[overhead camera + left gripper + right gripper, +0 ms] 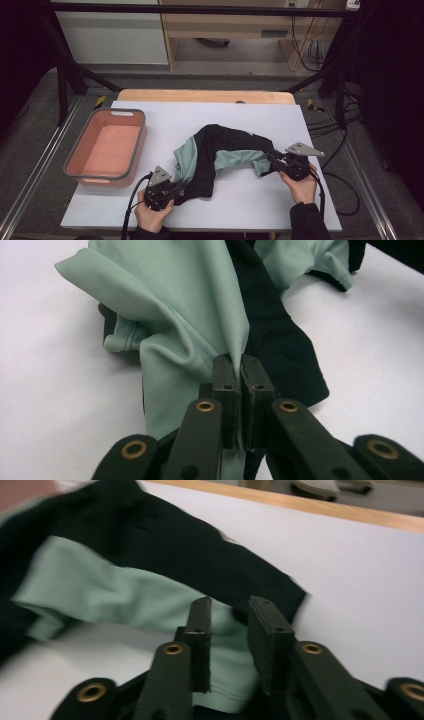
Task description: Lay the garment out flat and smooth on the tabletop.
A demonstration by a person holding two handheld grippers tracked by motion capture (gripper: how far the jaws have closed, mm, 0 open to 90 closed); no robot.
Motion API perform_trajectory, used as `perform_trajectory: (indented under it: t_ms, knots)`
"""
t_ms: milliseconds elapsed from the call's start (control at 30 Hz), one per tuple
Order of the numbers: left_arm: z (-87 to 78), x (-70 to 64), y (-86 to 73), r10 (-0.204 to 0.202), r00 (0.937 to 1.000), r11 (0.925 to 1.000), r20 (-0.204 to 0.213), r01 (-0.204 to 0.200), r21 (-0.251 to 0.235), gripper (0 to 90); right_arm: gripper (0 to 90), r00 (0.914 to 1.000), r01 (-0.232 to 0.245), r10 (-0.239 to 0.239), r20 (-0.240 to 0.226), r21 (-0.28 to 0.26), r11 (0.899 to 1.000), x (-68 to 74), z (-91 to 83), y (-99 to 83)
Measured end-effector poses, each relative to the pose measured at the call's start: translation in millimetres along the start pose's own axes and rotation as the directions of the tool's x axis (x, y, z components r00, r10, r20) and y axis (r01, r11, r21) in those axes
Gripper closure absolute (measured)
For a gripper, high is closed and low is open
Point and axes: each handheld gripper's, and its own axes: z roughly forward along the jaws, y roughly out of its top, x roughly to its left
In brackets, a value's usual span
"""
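**Garment pinched at one end, straddled at the other**

Fabric of a black and mint-green garment [220, 155] lies bunched across the middle of the white table [260, 210], stretching from about 7 o'clock to 3 o'clock. The left gripper [176, 189], at 7 o'clock, has its jaws pressed together on a fold of the green cloth; in the left gripper view [240, 365] only a sliver of fabric separates them. The right gripper [272, 159], at 3 o'clock, has its jaws parted by a moderate gap [227, 617], with the green edge of the garment [100, 595] lying between and beneath them, not clamped. A pink basin [136, 150] sits at 9 o'clock, well apart from the cloth.
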Motion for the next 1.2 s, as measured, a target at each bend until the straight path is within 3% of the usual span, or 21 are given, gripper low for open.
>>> perform_trajectory:
  t_ms: [100, 167, 233, 267, 333, 467, 533, 567, 600, 633, 667, 700, 733, 767, 867, 900, 1000, 1033, 1067, 1100, 1200]
  knots:
    - [1.0, -3.3, -1.7, 0.015, 0.9997, 0.9999, -0.020, -0.015, 0.001, 86.2, 51.0, 0.9973, 0.028, -0.029, -0.067, -0.011, 1.000, 22.5, 9.0, 6.7]
    - [2.0, -3.9, -2.7, 0.013, 0.9996, 0.9999, -0.025, -0.013, 0.001, 86.1, 43.4, 0.9927, 0.021, -0.023, -0.119, -0.010, 1.000, 37.9, 17.7, 11.1]
    - [1.8, -3.3, -3.0, 0.015, 0.9995, 0.9999, -0.029, -0.015, 0.002, 86.0, 36.6, 0.9799, 0.014, -0.014, -0.199, 0.000, 1.000, 58.7, 32.8, 16.7]
    - [1.1, -3.3, -3.4, 0.013, 0.9995, 0.9999, -0.030, -0.013, -0.003, 86.0, 36.6, 0.9799, 0.014, -0.014, -0.199, 0.000, 1.000, 58.7, 32.8, 16.7]
    - [0.3, -3.1, -3.8, 0.015, 0.9993, 0.9999, -0.033, -0.015, -0.004, 86.0, 32.8, 0.9744, 0.030, -0.025, -0.224, 0.020, 0.999, 76.2, 48.4, 18.2]
    - [2.4, -4.3, -4.5, 0.018, 0.9992, 0.9998, -0.035, -0.018, 0.003, 85.8, 32.2, 0.9721, 0.036, -0.026, -0.233, 0.040, 0.999, 90.3, 64.2, 17.7]
    - [3.1, -5.3, -4.4, 0.024, 0.9991, 0.9997, -0.036, -0.024, 0.005, 85.8, 36.6, 0.9736, 0.062, -0.047, -0.223, 0.061, 0.996, 101.7, 78.0, 15.5]
    - [2.8, -5.5, -4.5, 0.026, 0.9990, 0.9997, -0.038, -0.026, 0.004, 85.8, 43.0, 0.9769, 0.068, -0.053, -0.207, 0.064, 0.996, 104.0, 81.5, 14.1]
    - [2.8, -5.5, -4.5, 0.026, 0.9990, 0.9997, -0.038, -0.026, 0.004, 85.8, 43.0, 0.9769, 0.068, -0.053, -0.207, 0.064, 0.996, 104.0, 81.5, 14.1]
    - [1.4, -5.4, -5.1, 0.024, 0.9991, 0.9997, -0.036, -0.024, 0.001, 85.8, 59.1, 0.9796, 0.086, -0.072, -0.188, 0.066, 0.994, 106.0, 84.9, 11.1]
    - [1.4, -5.4, -5.1, 0.024, 0.9991, 0.9997, -0.036, -0.024, 0.001, 85.8, 59.1, 0.9796, 0.086, -0.072, -0.188, 0.066, 0.994, 106.0, 84.9, 11.1]
    - [0.6, -5.3, -5.5, 0.025, 0.9991, 0.9997, -0.035, -0.025, -0.004, 85.9, 75.4, 0.9795, 0.101, -0.087, -0.182, 0.072, 0.992, 104.3, 83.3, 8.1]
    - [-0.7, -4.8, -5.5, 0.023, 0.9992, 0.9997, -0.033, -0.023, -0.003, 85.9, 75.4, 0.9795, 0.101, -0.087, -0.182, 0.072, 0.992, 104.3, 83.3, 8.1]
    - [-2.5, -4.5, -5.3, 0.019, 0.9994, 0.9998, -0.029, -0.019, -0.009, 85.9, 82.8, 0.9801, 0.110, -0.096, -0.174, 0.070, 0.992, 99.4, 76.7, 8.0]
    - [-5.0, -4.5, -5.2, 0.014, 0.9996, 0.9997, -0.025, -0.015, -0.018, 86.0, 84.0, 0.9797, 0.094, -0.080, -0.184, 0.067, 0.993, 91.9, 66.1, 9.1]
    - [-6.2, -4.3, -5.0, 0.011, 0.9997, 0.9997, -0.020, -0.011, -0.021, 86.0, 84.4, 0.9794, 0.085, -0.072, -0.189, 0.061, 0.995, 83.2, 52.1, 9.1]
    - [-10.1, -5.1, -3.4, -0.004, 1.0000, 0.9998, 0.004, 0.004, -0.019, 86.0, 84.4, 0.9788, 0.075, -0.062, -0.195, 0.057, 0.996, 74.0, 36.2, 7.5]
    - [-12.1, -8.1, -1.6, -0.003, 0.9997, 0.9999, 0.025, 0.004, -0.010, 86.0, 84.4, 0.9791, 0.074, -0.063, -0.193, 0.055, 0.996, 64.6, 20.5, 4.5]
    - [-12.1, -8.1, -1.6, -0.003, 0.9997, 0.9999, 0.025, 0.004, -0.010, 86.0, 84.4, 0.9791, 0.074, -0.063, -0.193, 0.055, 0.996, 64.6, 20.5, 4.5]
    - [-13.8, -13.5, 0.6, 0.001, 0.9991, 1.0000, 0.042, -0.001, -0.005, 85.9, 84.4, 0.9827, 0.073, -0.064, -0.174, 0.048, 0.996, 55.2, 5.8, 0.1]
    - [-14.8, -20.2, 3.2, 0.014, 0.9985, 0.9999, 0.052, -0.015, 0.004, 84.8, 84.5, 0.9851, 0.066, -0.056, -0.162, 0.054, 0.996, 46.1, -6.3, -5.7]
